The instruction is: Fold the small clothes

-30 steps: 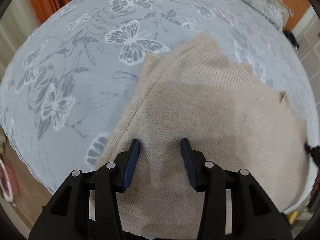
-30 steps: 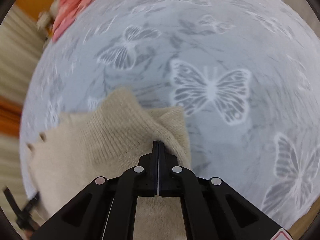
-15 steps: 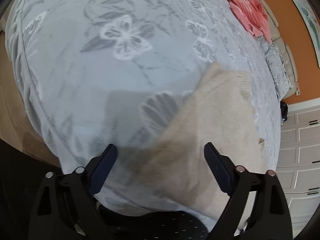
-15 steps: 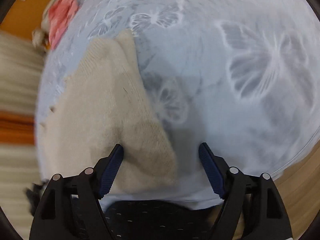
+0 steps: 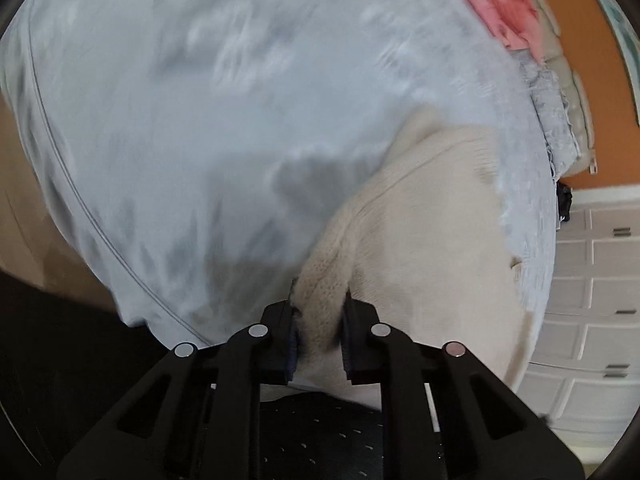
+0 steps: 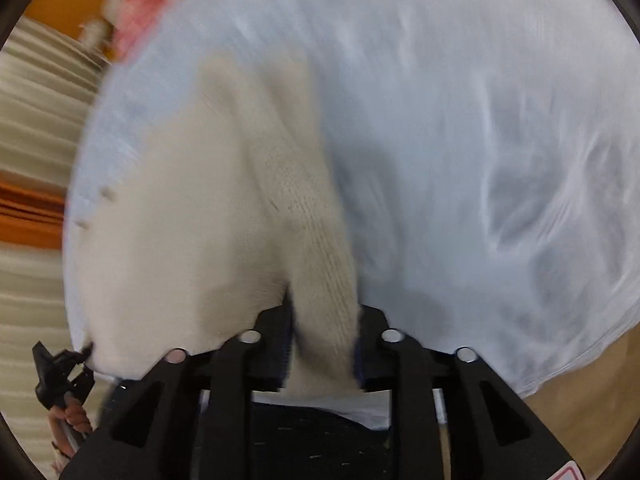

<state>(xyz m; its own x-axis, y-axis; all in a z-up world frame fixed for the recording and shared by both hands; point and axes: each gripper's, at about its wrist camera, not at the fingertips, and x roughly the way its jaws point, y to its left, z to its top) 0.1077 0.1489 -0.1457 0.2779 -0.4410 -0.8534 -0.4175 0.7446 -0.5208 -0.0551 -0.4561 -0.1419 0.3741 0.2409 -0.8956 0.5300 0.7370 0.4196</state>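
A beige knitted sweater (image 5: pixel 432 240) lies on a pale blue butterfly-print bedsheet (image 5: pixel 200 120), near the bed's front edge. My left gripper (image 5: pixel 318 312) is shut on a bunched fold at the sweater's near left corner. In the right wrist view the same sweater (image 6: pixel 192 220) fills the left half, and my right gripper (image 6: pixel 324 324) is shut on its thick ribbed edge (image 6: pixel 316 240) at the near right corner. Both views are motion-blurred.
A pink garment (image 5: pixel 504 8) lies on a sofa beyond the bed; it also shows in the right wrist view (image 6: pixel 148 4). White cabinet doors (image 5: pixel 588 300) stand at the right. The bed edge (image 5: pixel 100 232) and wooden floor (image 6: pixel 580 412) are close below.
Both grippers were wide open over the sweater's near corners half a second ago; now each has closed on the fabric. A second ago the right gripper was shut on another fold.
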